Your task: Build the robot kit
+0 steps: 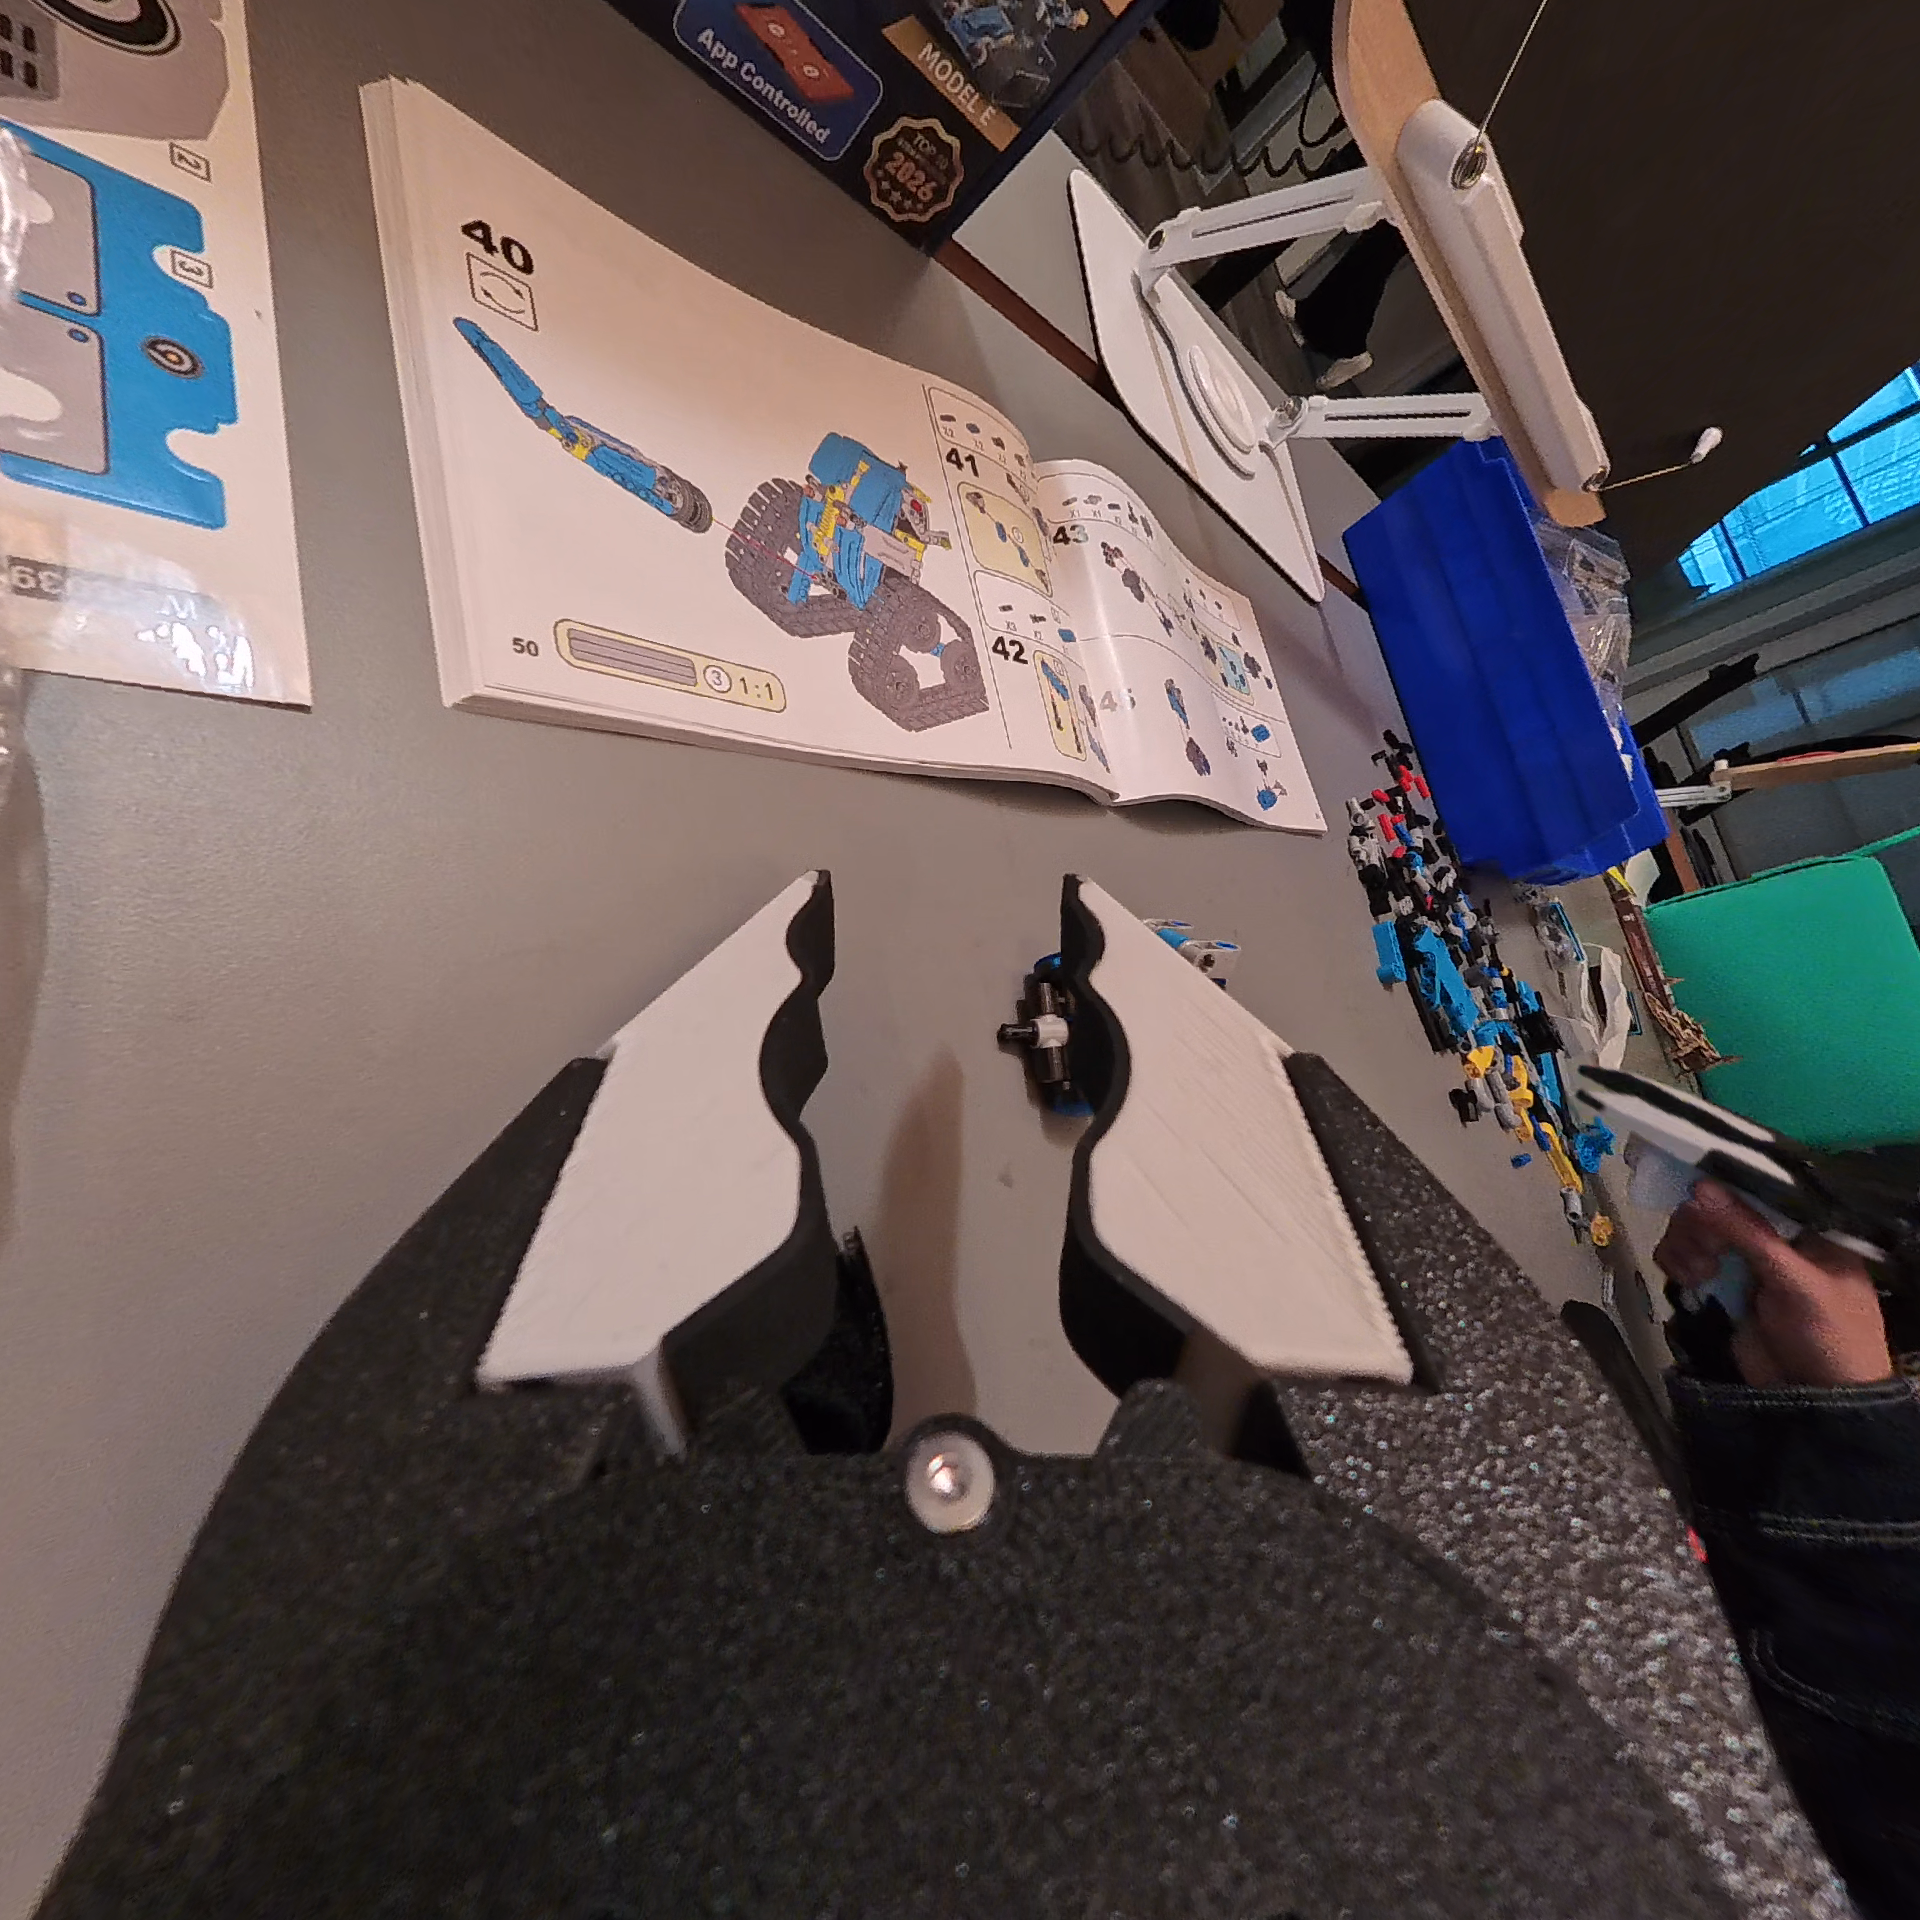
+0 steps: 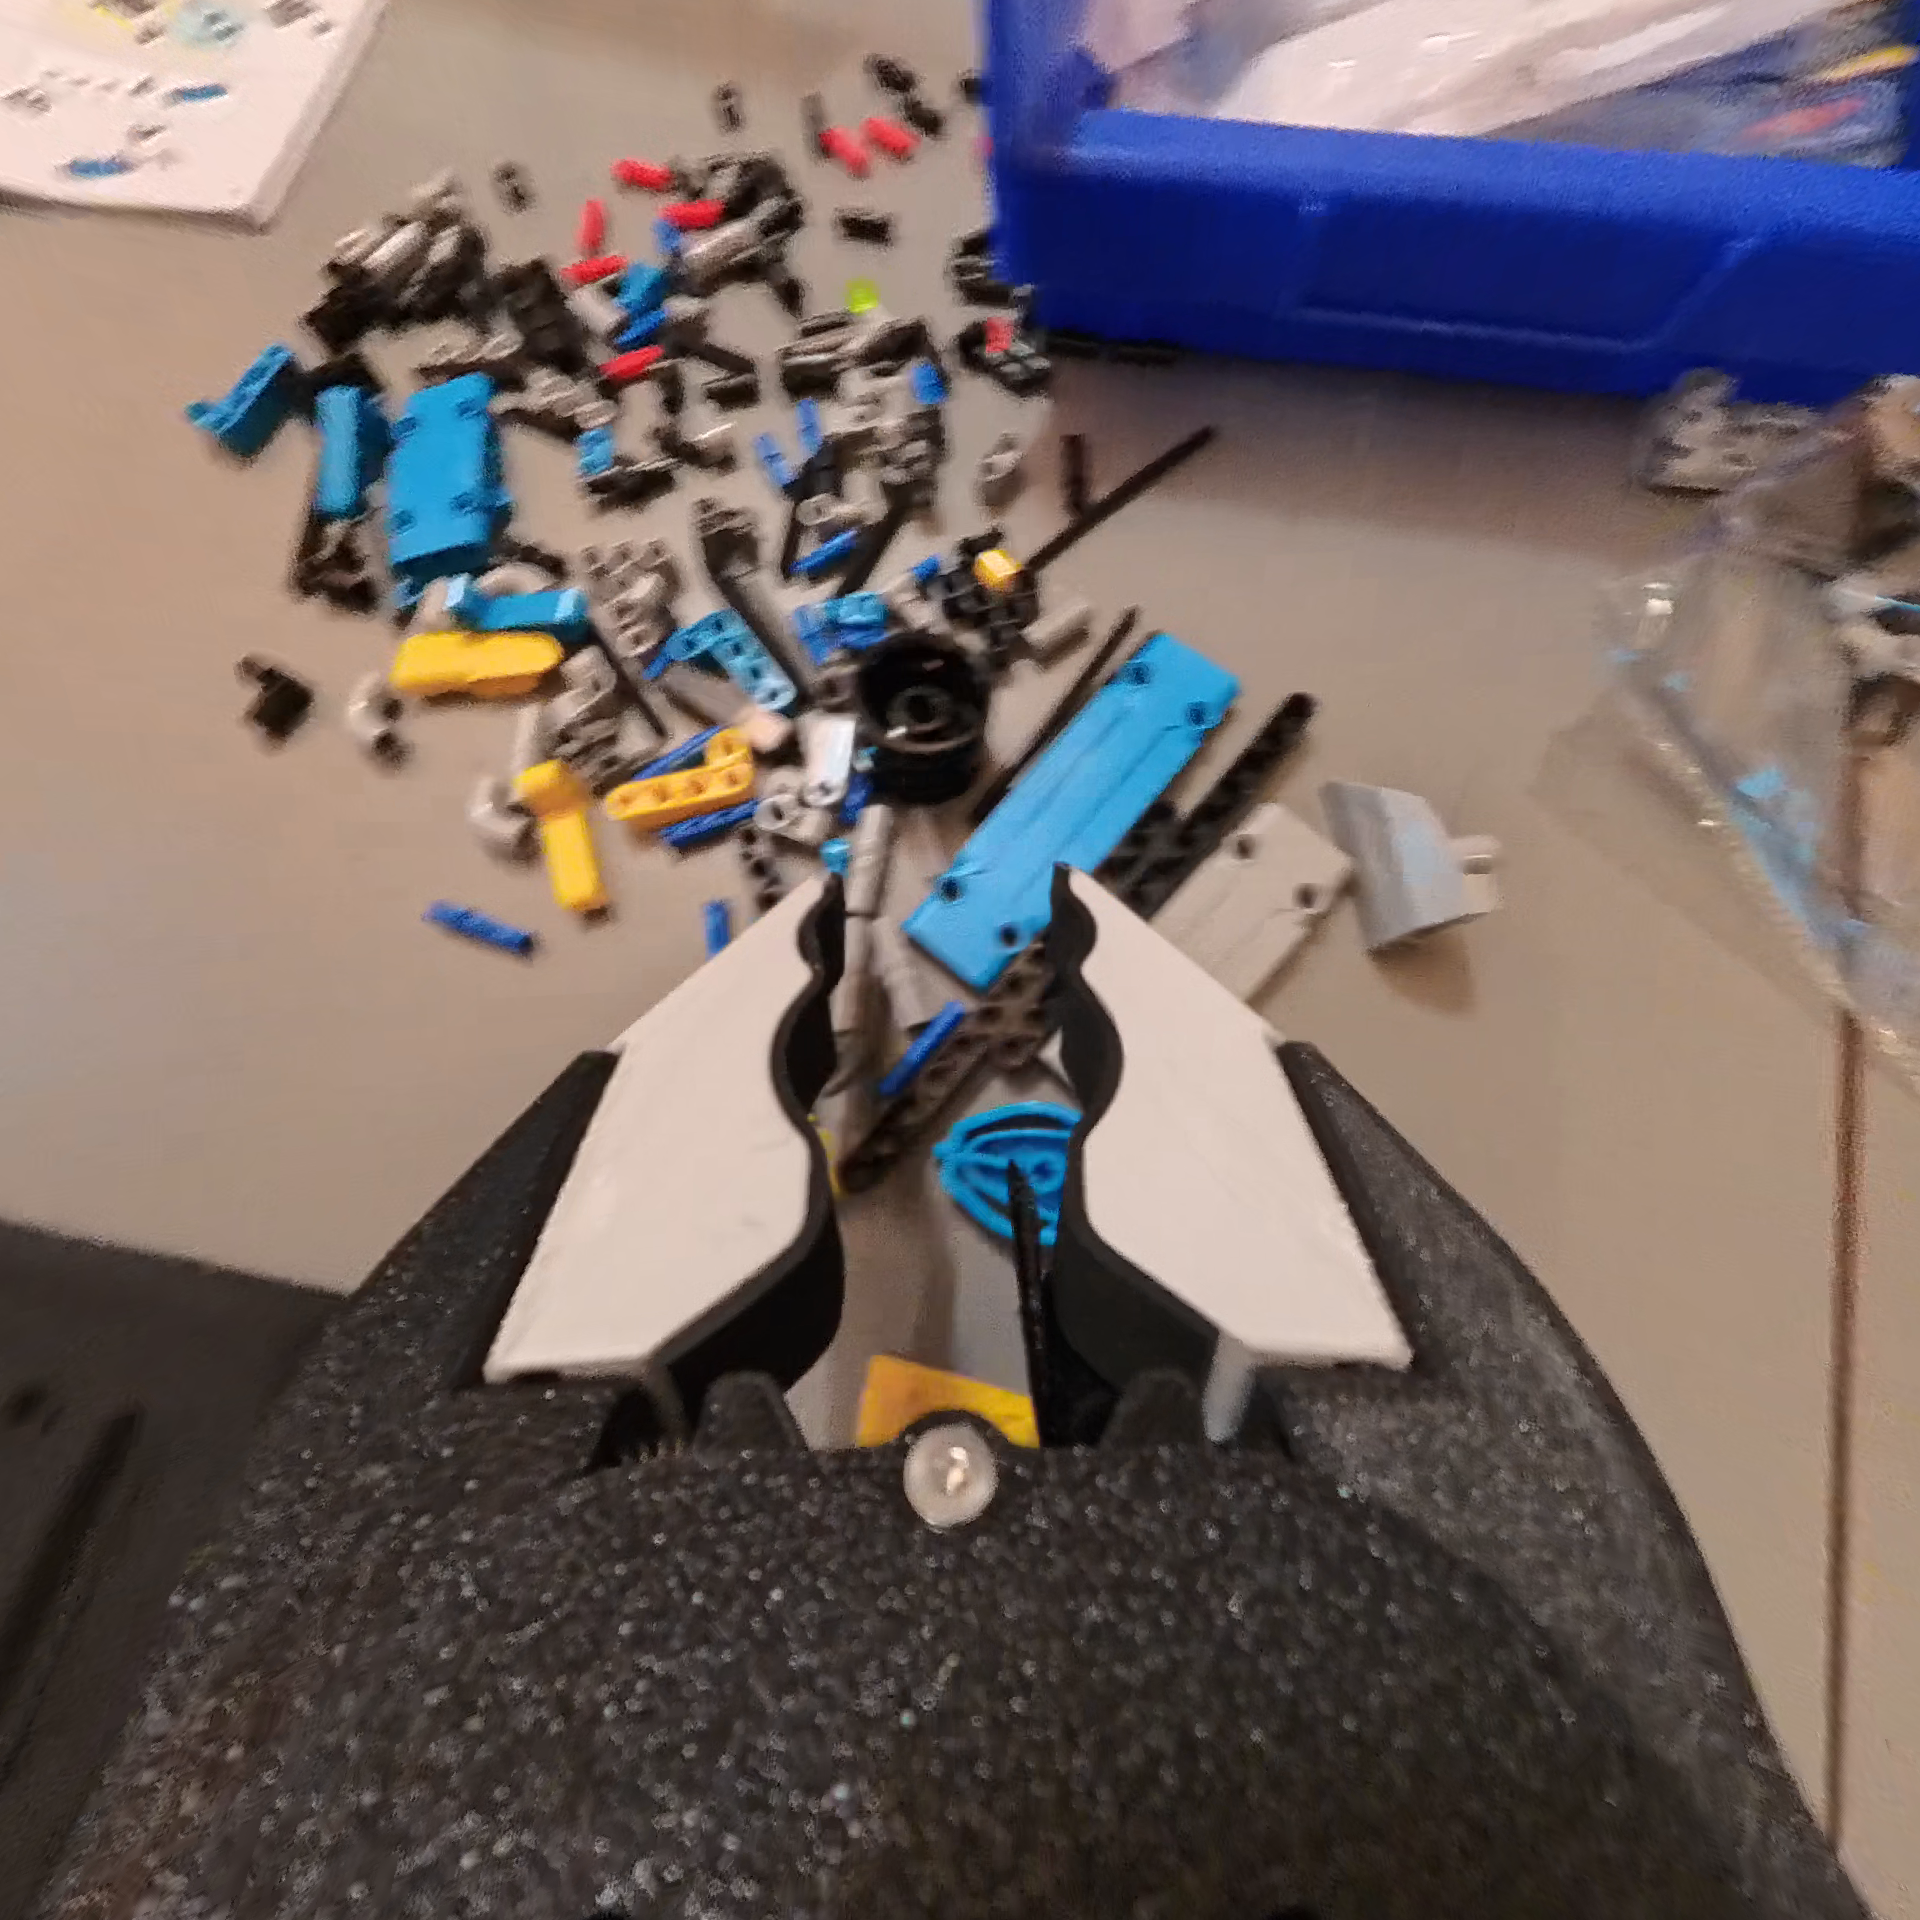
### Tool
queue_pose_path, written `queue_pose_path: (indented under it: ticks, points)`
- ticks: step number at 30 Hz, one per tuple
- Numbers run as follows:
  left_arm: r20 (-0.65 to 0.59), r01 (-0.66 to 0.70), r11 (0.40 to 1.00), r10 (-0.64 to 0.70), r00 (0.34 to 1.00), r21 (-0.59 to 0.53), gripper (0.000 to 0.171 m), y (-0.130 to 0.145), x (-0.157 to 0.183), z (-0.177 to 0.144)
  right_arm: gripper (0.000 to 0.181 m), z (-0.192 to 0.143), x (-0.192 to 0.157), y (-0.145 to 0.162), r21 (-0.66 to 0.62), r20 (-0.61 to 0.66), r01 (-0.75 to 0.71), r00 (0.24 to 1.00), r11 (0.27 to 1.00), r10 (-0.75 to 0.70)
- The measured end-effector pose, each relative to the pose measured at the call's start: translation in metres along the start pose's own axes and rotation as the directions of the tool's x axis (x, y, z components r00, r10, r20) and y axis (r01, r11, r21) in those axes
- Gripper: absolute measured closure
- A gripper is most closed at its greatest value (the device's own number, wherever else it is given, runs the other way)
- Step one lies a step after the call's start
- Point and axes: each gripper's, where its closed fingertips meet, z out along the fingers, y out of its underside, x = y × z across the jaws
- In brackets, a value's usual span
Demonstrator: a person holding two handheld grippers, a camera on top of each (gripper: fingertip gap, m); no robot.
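Observation:
My left gripper (image 1: 945, 883) is open and empty above the grey table (image 1: 312, 987). A small black, white and blue brick assembly (image 1: 1042, 1029) lies on the table just inside its right finger. An open instruction booklet (image 1: 727, 540) lies beyond it. My right gripper (image 2: 945, 883) is open and empty, hovering over a spread of loose blue, black, yellow, red and grey building pieces (image 2: 665, 499). A long blue panel (image 2: 1070, 810) and grey and black beams (image 2: 914, 1039) lie between its fingers. The right gripper also shows far right in the left wrist view (image 1: 1683, 1132), held by a hand.
A blue plastic bin (image 2: 1455, 239) stands behind the pieces; it also shows in the left wrist view (image 1: 1486, 644). A clear plastic bag (image 2: 1766, 675) lies at right. A sticker sheet (image 1: 135, 364), a dark product box (image 1: 831, 94), a white lamp base (image 1: 1195, 364) and a green box (image 1: 1797, 987) surround the booklet. There is about 55 centimeters between the tips of the two grippers.

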Motion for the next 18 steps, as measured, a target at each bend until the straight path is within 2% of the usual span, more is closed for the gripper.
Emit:
queue_pose_path:
  ticks: [3, 8, 13, 18]
  points:
    - [0.000, 0.010, 1.000, -0.010, 1.000, -0.007, 0.128, 0.002, -0.001, 0.001, 0.143, 0.004, 0.013, -0.014, 0.036, -0.019, -0.026, 0.999, 0.999, 0.027]
    - [-0.003, 0.018, 1.000, -0.018, 1.000, -0.007, 0.128, 0.002, -0.002, 0.001, 0.143, 0.018, 0.001, -0.022, 0.005, 0.004, 0.016, 1.000, 1.000, -0.016]
    - [-0.002, 0.027, 1.000, -0.027, 1.000, -0.006, 0.128, 0.002, -0.003, 0.001, 0.142, 0.015, -0.051, -0.060, 0.087, 0.106, 0.049, 0.993, 0.995, -0.058]
    - [-0.012, 0.031, 0.999, -0.031, 0.999, -0.012, 0.128, 0.003, -0.001, 0.000, 0.138, 0.042, -0.105, -0.068, 0.051, 0.153, 0.183, 0.970, 0.982, -0.189]
